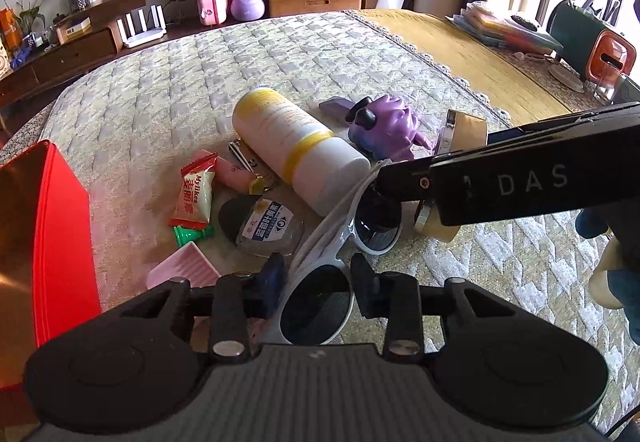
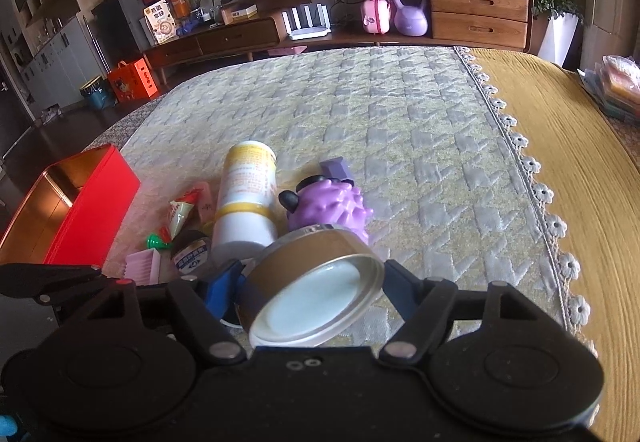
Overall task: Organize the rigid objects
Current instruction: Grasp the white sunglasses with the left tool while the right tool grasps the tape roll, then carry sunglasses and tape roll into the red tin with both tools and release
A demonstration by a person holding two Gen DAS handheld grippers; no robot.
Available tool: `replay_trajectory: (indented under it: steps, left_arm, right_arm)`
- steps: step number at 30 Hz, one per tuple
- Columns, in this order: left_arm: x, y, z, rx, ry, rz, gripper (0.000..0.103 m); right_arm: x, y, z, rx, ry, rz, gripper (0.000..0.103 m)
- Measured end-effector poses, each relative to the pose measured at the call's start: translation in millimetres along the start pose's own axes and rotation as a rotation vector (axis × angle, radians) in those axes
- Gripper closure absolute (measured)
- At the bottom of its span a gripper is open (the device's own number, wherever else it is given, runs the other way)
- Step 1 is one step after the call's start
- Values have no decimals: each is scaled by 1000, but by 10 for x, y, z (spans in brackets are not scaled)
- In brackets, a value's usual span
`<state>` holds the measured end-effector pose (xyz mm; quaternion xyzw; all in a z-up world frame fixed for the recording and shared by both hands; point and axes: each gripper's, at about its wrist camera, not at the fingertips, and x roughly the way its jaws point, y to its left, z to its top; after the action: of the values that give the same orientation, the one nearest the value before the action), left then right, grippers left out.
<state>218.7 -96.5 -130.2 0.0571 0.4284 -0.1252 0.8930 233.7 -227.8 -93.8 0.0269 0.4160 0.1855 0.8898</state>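
left gripper (image 1: 316, 282): fingers straddle one lens of the white sunglasses (image 1: 320, 302); jaws close on the frame, looks like a hold, contact itself partly hidden.
right gripper (image 2: 312, 282): clamped on a round metal tin (image 2: 316, 282), tilted, open mouth toward the camera, pale inside.
right gripper in left view: long black body crosses from the right above the pile, tin (image 1: 460, 134) showing behind it.
sunglasses position: low in the left view, nearest the camera, second lens (image 1: 378, 228) under the right gripper's tip, arms trailing toward the bottle.
pile on quilted cover (image 1: 280, 54): white bottle with yellow bands (image 1: 296, 146) lying on its side, purple spiky toy (image 1: 384, 130) just beside it, candy packet (image 1: 194, 194), small clear bottle with blue label (image 1: 264, 230), pink ribbed tray (image 1: 184, 266), green piece (image 1: 192, 234).
red box (image 1: 52, 226): open, left of the pile, likely the drop target.
handling, sunglasses: light, stiff plastic; lenses scratch and hinges are weak, so grip the frame rim or bridge, not an arm.
handling, tin: light, rigid, smooth metal wall, likely slippery; hold across the wall as now, squeeze gently since thin metal can dent.
handling, bottle: round, will roll; take across the body.
risk: sunglasses arms may snag on the bottle when lifted.
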Motion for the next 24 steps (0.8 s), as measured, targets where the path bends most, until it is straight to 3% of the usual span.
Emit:
replay_trajectory:
  steps: [24]
  left_arm:
    - [-572, 256, -89, -89, -13, 21, 72]
  right_arm:
    - [-645, 376, -9, -102, -12, -50, 27]
